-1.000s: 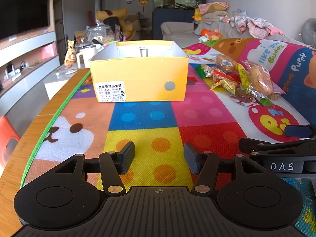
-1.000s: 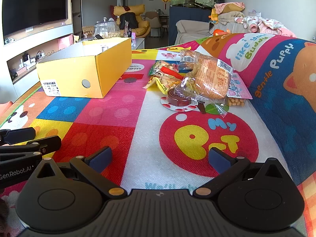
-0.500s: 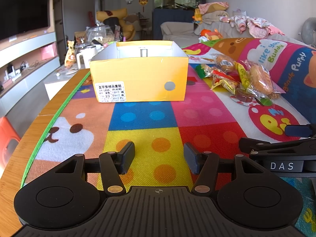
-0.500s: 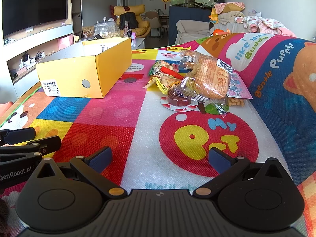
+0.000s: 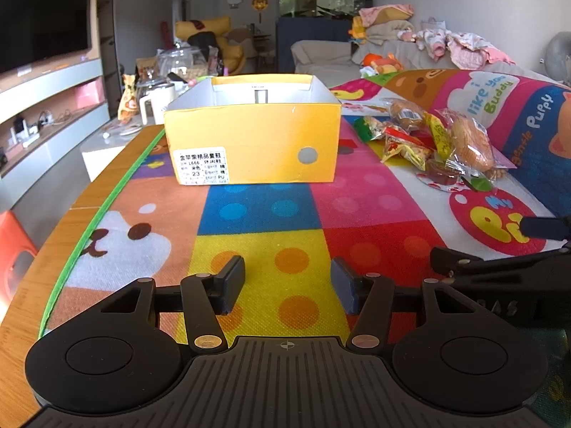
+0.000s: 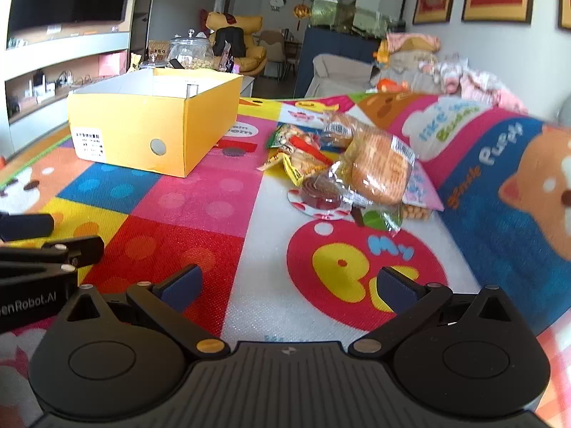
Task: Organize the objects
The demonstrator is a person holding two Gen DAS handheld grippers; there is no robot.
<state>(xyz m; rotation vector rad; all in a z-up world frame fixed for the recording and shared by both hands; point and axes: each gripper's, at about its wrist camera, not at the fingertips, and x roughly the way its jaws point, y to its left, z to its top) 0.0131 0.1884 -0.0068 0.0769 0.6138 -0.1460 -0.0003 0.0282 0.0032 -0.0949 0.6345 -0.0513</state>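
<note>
An open yellow cardboard box stands on the colourful play mat straight ahead of my left gripper, which is open and empty low over the mat. The box also shows in the right wrist view, at upper left. A pile of wrapped snacks lies ahead of my right gripper, with a wrapped bun on top and a red jelly cup in front. My right gripper is open wide and empty. The pile also shows in the left wrist view.
The mat's green edge and the wooden table rim run along the left. A glass jar and a white kettle stand behind the box. The other gripper's body shows at the side of each view.
My right gripper has risen and tilted, so its view now looks down more on the box and snacks, slightly blurred. The left gripper has not moved.
</note>
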